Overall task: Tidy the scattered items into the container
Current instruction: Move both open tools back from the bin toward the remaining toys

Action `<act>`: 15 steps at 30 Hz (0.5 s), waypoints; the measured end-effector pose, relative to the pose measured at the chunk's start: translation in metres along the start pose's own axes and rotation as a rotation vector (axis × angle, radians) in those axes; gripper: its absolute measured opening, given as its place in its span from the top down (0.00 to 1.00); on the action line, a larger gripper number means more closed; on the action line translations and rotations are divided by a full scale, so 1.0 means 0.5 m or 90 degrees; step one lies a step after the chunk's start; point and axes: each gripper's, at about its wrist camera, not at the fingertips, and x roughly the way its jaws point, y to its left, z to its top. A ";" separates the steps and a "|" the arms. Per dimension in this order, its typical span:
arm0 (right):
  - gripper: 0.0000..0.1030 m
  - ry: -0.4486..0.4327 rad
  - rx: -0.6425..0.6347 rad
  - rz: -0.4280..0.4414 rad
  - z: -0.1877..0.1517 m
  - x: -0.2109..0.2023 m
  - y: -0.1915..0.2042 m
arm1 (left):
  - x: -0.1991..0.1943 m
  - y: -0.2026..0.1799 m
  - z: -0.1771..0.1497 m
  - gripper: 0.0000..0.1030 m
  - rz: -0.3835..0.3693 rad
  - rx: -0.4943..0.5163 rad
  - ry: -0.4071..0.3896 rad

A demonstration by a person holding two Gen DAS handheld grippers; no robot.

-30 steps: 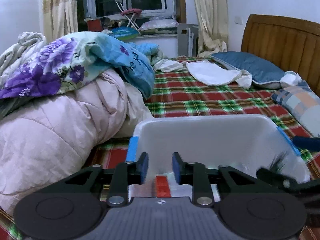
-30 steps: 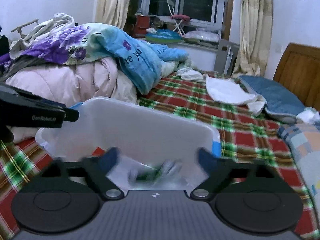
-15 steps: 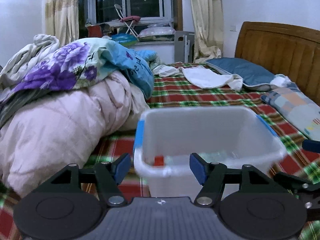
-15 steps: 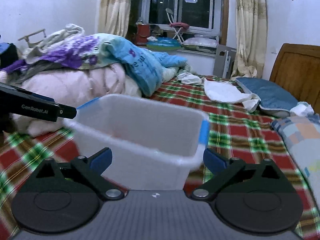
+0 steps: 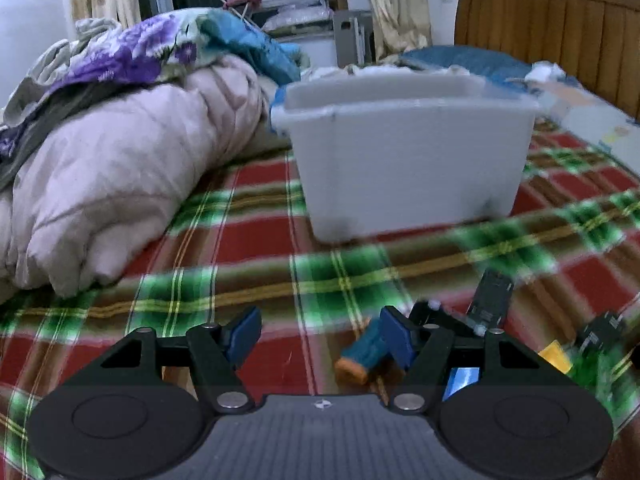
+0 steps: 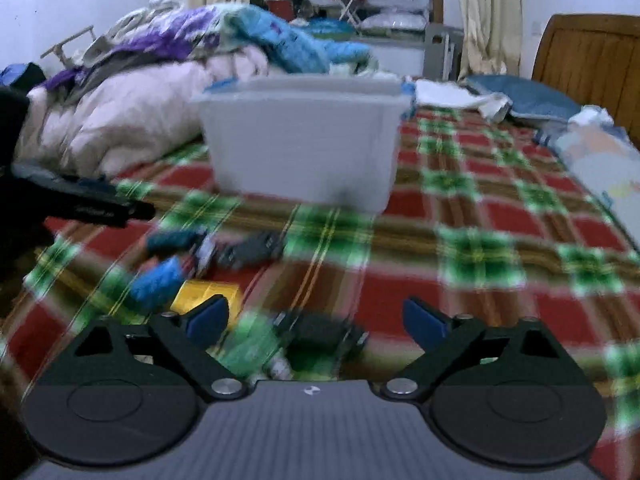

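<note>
A white plastic bin [image 5: 408, 160] stands on the plaid bed; it also shows in the right wrist view [image 6: 304, 140]. My left gripper [image 5: 320, 338] is open and empty, low over the blanket, with a teal and orange item [image 5: 360, 356] by its right finger and a dark flat item [image 5: 492, 300] further right. My right gripper [image 6: 316, 320] is open and empty above a green item [image 6: 252, 344] and a dark item [image 6: 320, 328]. A yellow box [image 6: 204, 294], a blue item [image 6: 156, 280] and a dark item [image 6: 250, 250] lie to its left. All are blurred.
A heap of pink and floral quilts [image 5: 120, 140] fills the left side of the bed. Pillows [image 6: 536, 100] and a wooden headboard [image 5: 560, 32] are at the far right. The left gripper's arm [image 6: 80, 204] shows at the right wrist view's left edge.
Both grippers have pulled back from over the bin and dropped low toward the scattered items. The left jaws have opened wide.
</note>
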 end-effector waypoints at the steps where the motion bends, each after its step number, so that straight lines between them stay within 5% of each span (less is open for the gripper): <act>1: 0.10 0.003 -0.005 0.004 -0.009 -0.002 0.012 | 0.006 0.003 -0.005 0.33 0.000 -0.003 0.006; 15: 0.41 0.018 -0.027 -0.013 -0.072 0.010 0.111 | 0.037 -0.019 -0.030 0.42 -0.009 -0.004 0.009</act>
